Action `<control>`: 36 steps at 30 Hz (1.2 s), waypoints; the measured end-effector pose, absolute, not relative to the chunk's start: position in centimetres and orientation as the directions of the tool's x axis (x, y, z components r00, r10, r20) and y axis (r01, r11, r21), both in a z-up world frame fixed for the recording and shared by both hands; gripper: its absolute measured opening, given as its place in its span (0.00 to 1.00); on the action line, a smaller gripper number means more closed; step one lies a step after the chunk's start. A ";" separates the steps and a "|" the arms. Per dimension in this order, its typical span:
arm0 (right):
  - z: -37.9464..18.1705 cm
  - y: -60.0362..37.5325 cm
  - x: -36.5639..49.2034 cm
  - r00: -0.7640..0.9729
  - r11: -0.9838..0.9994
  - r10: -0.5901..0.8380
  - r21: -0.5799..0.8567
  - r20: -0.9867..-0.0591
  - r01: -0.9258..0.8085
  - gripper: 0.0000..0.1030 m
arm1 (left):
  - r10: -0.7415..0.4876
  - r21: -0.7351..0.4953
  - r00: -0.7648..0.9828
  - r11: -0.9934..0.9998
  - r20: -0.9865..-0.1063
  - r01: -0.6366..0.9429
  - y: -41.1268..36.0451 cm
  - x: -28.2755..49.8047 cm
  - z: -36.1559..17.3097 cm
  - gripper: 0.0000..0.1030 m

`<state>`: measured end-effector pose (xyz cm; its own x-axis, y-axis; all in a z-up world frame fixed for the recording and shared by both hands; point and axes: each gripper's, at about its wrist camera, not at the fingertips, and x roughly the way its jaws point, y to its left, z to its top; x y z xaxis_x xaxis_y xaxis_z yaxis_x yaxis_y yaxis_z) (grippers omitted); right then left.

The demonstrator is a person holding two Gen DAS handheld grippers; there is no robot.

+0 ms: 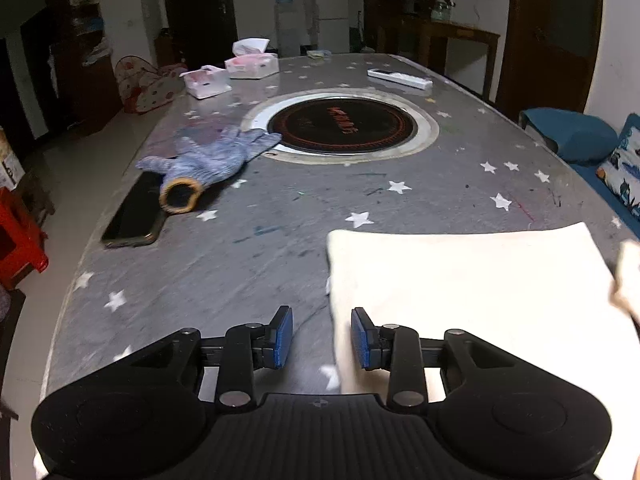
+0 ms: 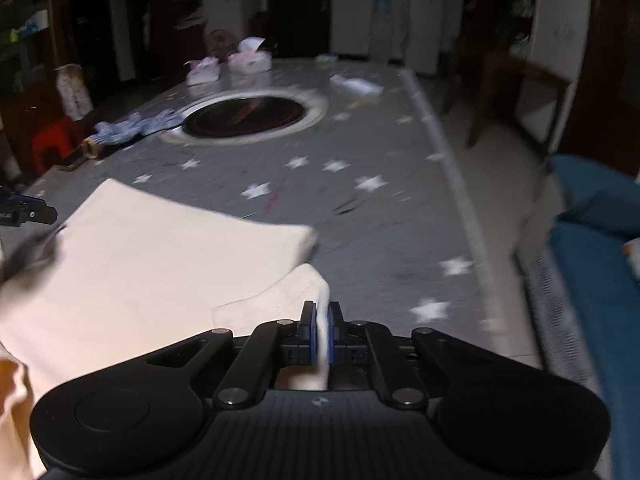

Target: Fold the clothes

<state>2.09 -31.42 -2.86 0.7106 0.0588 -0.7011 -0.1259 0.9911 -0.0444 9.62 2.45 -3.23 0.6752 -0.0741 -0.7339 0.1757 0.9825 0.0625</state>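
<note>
A cream garment (image 1: 472,280) lies partly folded on the grey star-patterned table (image 1: 260,248). My left gripper (image 1: 322,338) is open, its blue pads (image 1: 283,336) standing either side of the garment's left edge, low over the table. In the right wrist view the same garment (image 2: 152,264) spreads to the left, and my right gripper (image 2: 321,330) is shut on a raised fold of its near right corner. The left gripper's tip (image 2: 28,210) shows at the far left edge of that view.
A blue knitted glove (image 1: 208,158) and a black phone (image 1: 136,210) lie at the table's left. A round black hotplate (image 1: 342,124) is set in the middle. Tissue boxes (image 1: 252,62) and a white remote (image 1: 400,78) are at the far end. A blue sofa (image 2: 596,280) stands right.
</note>
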 end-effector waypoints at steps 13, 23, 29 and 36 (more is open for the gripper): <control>-2.8 -31.9 2.6 0.681 0.993 0.032 -0.053 -0.732 -0.103 0.35 | -0.072 0.081 0.662 0.977 -0.746 0.197 0.7 11.8 -4.7 0.44; -3.8 -30.2 6.7 0.653 0.982 0.163 0.057 -0.740 -0.181 0.28 | -0.107 0.060 0.668 0.973 -0.736 0.222 0.6 13.3 -4.9 0.33; -4.3 -29.2 9.8 0.651 0.979 0.170 0.049 -0.740 -0.199 0.03 | -0.129 0.071 0.678 0.963 -0.723 0.259 -0.1 14.5 -5.0 0.09; -4.3 -28.0 13.7 0.661 0.976 0.170 0.031 -0.731 -0.218 0.03 | -0.092 0.101 0.698 0.968 -0.710 0.230 0.2 18.5 -4.6 0.08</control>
<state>13.65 -27.95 -4.35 0.6609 0.1703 -0.7309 -0.2176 0.9756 0.0306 18.53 0.17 -4.63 0.6979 -0.0919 -0.7103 0.2304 0.9678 0.1013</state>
